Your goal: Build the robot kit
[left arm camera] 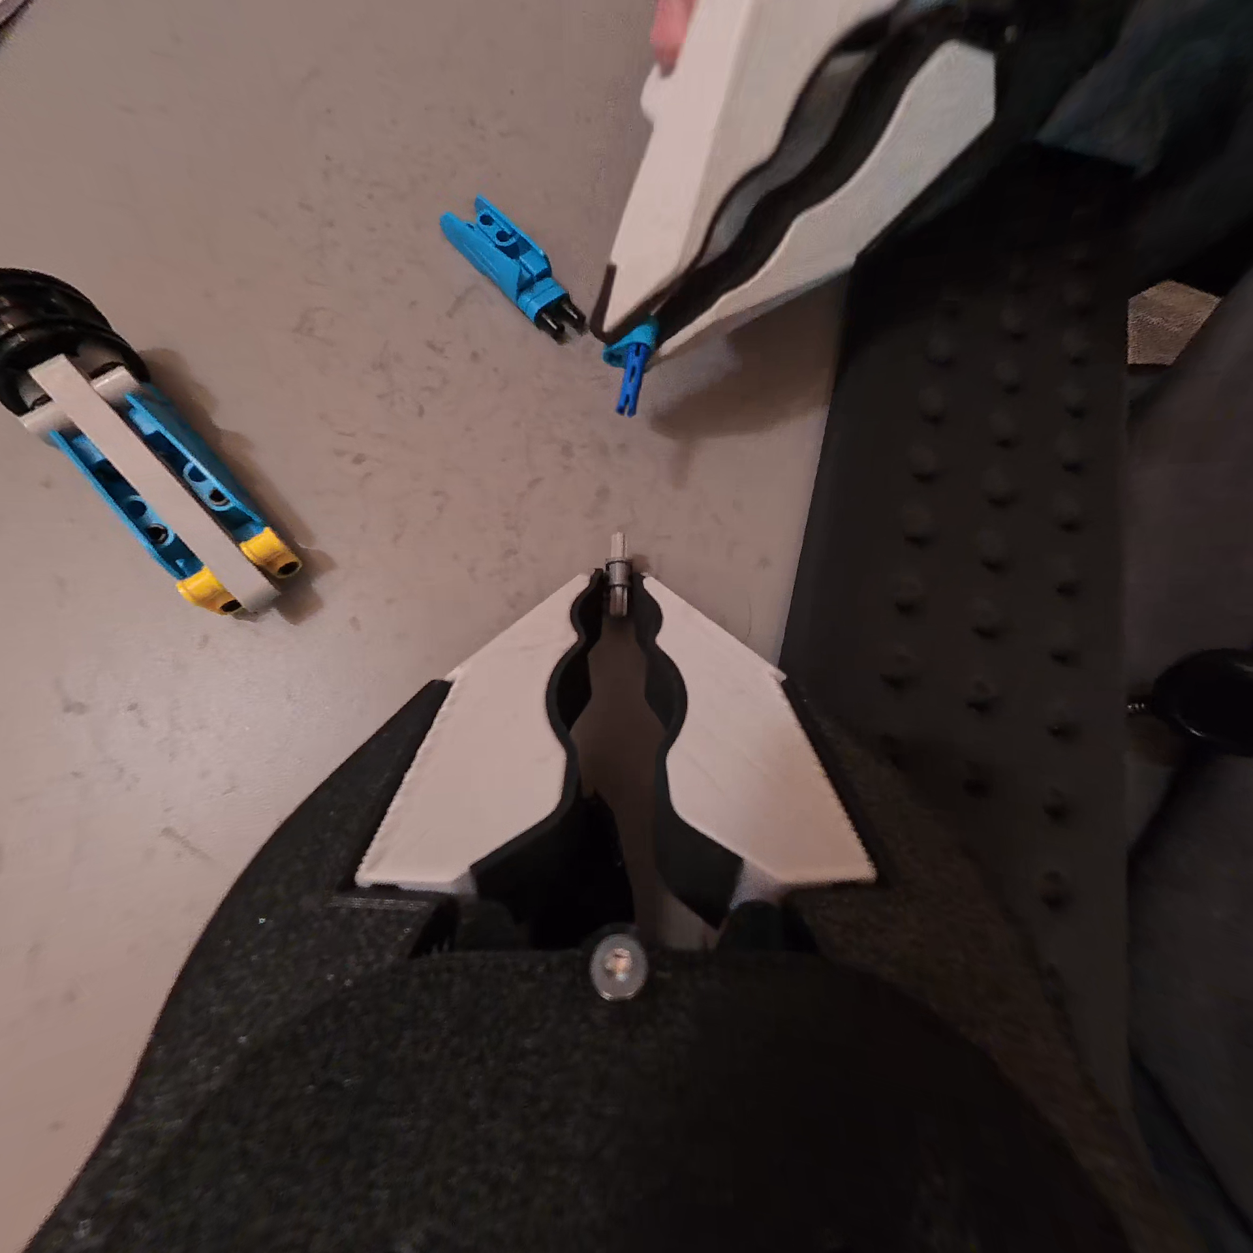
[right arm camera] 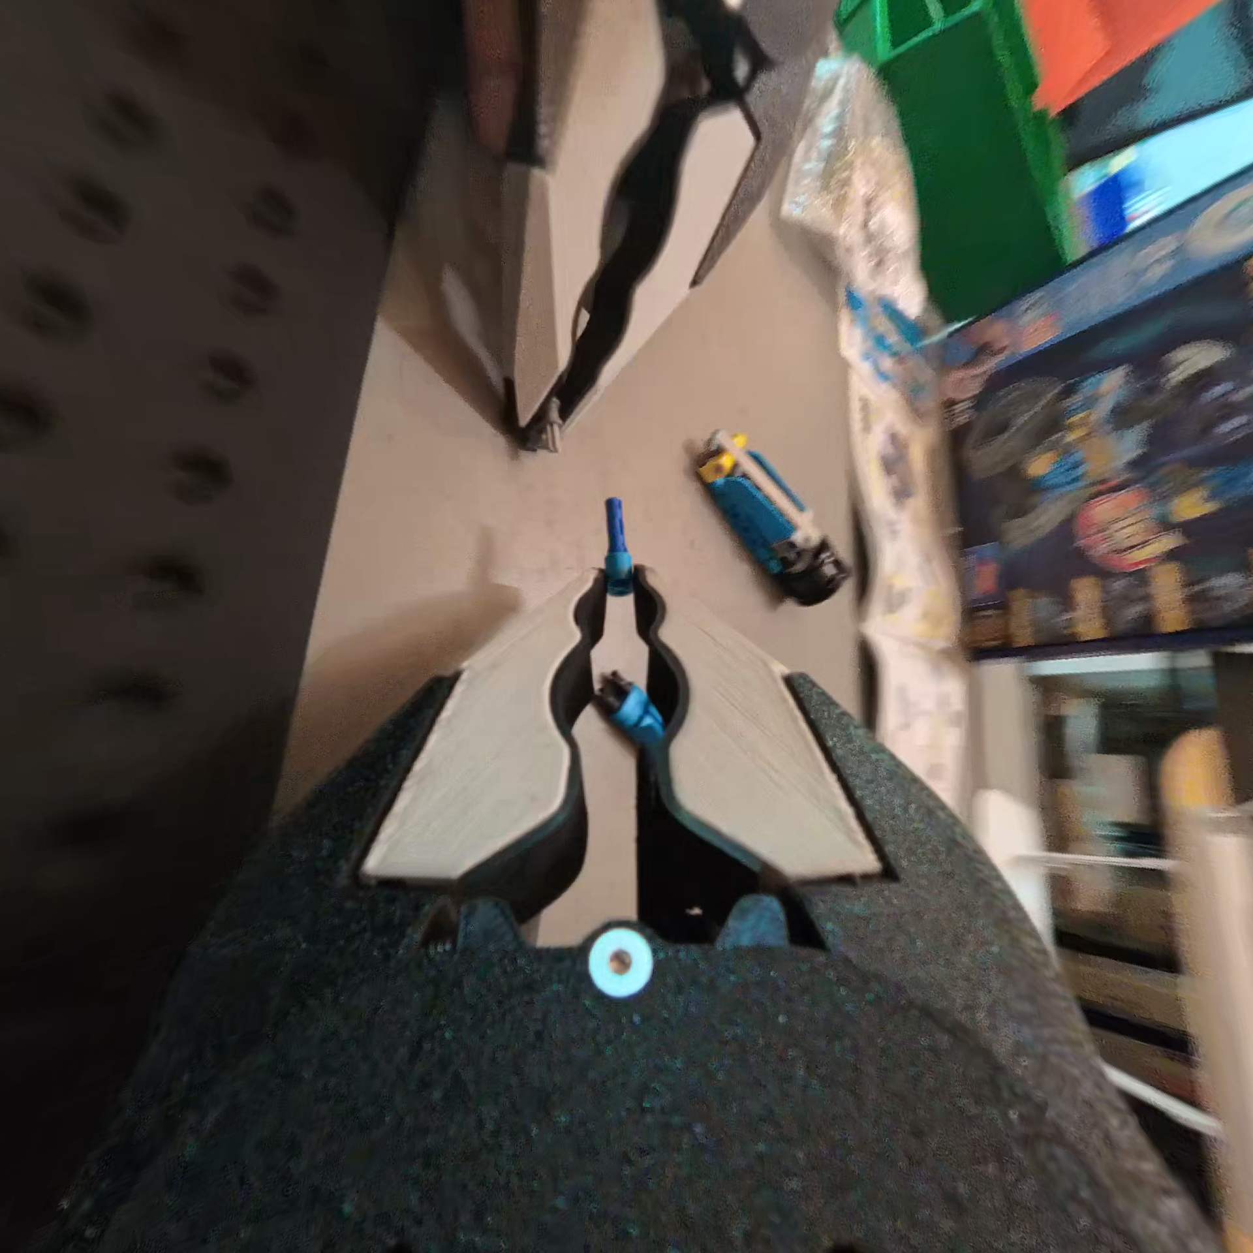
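My left gripper (left arm camera: pixel 617 588) is shut on a small grey pin (left arm camera: pixel 618 575) whose tip sticks out past the fingertips. My right gripper (right arm camera: pixel 618 584) is shut on a light blue connector with a dark blue pin (right arm camera: pixel 615 542) pointing forward. In the left wrist view the right gripper (left arm camera: pixel 627 335) shows at upper right, its blue pin (left arm camera: pixel 630 380) pointing down at the table. In the right wrist view the left gripper (right arm camera: pixel 542 427) faces mine with the grey pin (right arm camera: pixel 548 434). The two pins are apart, tips toward each other.
A loose blue panel piece with black pins (left arm camera: pixel 508 261) lies on the grey table (left arm camera: pixel 339 169). A blue, grey and yellow assembly with a black wheel (left arm camera: pixel 156 488) lies at the left. A black studded mat (left arm camera: pixel 983 474) runs along the right. Boxes and a green bin (right arm camera: pixel 963 156) stand beyond. Some 6 centimetres of space lies between my two pairs of fingers.
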Available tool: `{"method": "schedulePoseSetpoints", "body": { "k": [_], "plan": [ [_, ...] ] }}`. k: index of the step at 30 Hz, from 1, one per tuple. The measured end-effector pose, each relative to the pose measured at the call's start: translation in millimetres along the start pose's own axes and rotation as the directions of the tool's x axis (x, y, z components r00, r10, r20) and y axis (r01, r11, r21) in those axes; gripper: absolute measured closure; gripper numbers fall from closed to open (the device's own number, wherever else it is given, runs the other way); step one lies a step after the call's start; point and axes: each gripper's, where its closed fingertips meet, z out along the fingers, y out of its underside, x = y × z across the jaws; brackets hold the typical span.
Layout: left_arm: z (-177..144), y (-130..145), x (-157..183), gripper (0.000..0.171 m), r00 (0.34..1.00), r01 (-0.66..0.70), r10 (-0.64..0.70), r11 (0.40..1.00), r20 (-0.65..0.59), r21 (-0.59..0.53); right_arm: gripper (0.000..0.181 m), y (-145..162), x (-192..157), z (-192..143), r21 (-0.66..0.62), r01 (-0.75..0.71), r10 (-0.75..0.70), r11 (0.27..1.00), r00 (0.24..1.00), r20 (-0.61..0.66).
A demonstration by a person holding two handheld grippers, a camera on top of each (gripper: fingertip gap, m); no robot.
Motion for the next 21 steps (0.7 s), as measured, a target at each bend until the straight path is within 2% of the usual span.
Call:
{"method": "schedulePoseSetpoints", "body": {
  "k": [2, 4, 9, 13, 16, 21],
  "plan": [
    [0, 0, 0, 0.164, 1.000, 0.003, -0.003, 1.000, -0.003, -0.001, 0.174, -8, 4, 1, 0.006, 0.187, -0.185, 0.982, 0.973, -0.139],
    [0, 1, 0, 0.164, 1.000, 0.002, -0.002, 1.000, -0.002, -0.001, 0.174, -12, 0, 3, 0.001, 0.291, -0.286, 0.957, 0.941, -0.181],
    [-1, 0, 0, 0.165, 0.999, 0.036, -0.036, 0.999, -0.030, 0.001, 0.174, -15, -14, 14, -0.014, 0.361, -0.360, 0.932, 0.922, -0.144],
    [-2, -2, 1, 0.165, 0.977, 0.157, -0.156, 0.988, -0.146, -0.002, 0.174, -26, -13, 22, 0.003, 0.406, -0.399, 0.914, 0.900, -0.175],
    [-2, -3, 0, 0.165, 0.947, 0.241, -0.239, 0.970, -0.213, -0.017, 0.174, -25, -14, 25, 0.029, 0.379, -0.371, 0.925, 0.917, -0.149],
    [-2, -3, 0, 0.165, 0.953, 0.225, -0.224, 0.974, -0.203, -0.016, 0.174, -22, -20, 31, 0.070, 0.337, -0.331, 0.939, 0.940, -0.079]
  ]
}}
